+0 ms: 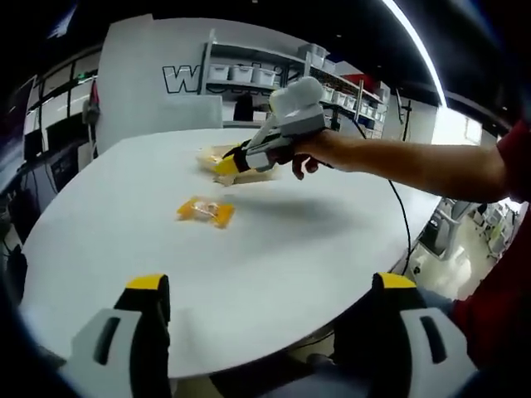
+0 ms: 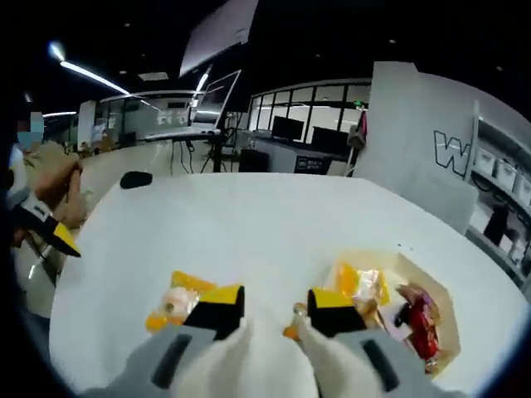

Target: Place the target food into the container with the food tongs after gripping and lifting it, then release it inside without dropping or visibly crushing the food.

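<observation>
A yellow food packet [image 1: 206,211] lies flat on the white round table [image 1: 274,249], well ahead of my left gripper [image 1: 270,292], whose jaws stand wide open with nothing between them. A person's hand holds my right gripper [image 1: 228,164] over the shallow beige container [image 1: 209,154] at the table's far side. In the right gripper view my right gripper [image 2: 274,307] is open above the container's [image 2: 415,272] near-left edge. A yellow packet [image 2: 362,282] and a red packet [image 2: 421,319] lie inside. The loose yellow packet [image 2: 172,303] lies on the table just left of the jaws.
A small dark object [image 2: 136,179] sits near the table's far edge. My left gripper [image 2: 43,220] shows at the left rim beyond the table, held by a hand. Shelves with white bins [image 1: 249,73] stand behind the table. A cable [image 1: 400,207] hangs off the table's right side.
</observation>
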A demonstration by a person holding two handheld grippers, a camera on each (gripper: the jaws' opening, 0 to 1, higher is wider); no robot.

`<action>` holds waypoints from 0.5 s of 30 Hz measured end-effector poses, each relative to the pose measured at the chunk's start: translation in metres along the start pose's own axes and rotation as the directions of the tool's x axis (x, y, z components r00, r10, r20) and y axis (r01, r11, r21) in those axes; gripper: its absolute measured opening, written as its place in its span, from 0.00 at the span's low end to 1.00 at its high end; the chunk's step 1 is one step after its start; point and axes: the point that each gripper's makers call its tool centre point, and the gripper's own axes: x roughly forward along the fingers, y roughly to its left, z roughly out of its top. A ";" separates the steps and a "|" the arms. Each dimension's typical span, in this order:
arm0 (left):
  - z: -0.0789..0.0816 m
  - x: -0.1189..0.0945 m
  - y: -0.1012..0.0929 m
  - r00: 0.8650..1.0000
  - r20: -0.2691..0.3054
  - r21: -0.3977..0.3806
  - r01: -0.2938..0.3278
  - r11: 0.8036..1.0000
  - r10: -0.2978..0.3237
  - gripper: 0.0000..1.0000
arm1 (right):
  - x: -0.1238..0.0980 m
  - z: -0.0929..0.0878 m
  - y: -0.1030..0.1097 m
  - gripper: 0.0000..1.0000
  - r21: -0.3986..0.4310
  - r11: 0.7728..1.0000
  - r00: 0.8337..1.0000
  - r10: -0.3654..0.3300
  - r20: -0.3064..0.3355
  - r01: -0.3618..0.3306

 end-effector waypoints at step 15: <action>-0.007 0.000 0.006 1.000 -0.031 0.006 -0.007 1.000 0.008 0.99 | 0.010 -0.009 -0.004 0.25 -0.042 0.999 0.999 -0.029 -0.021 0.028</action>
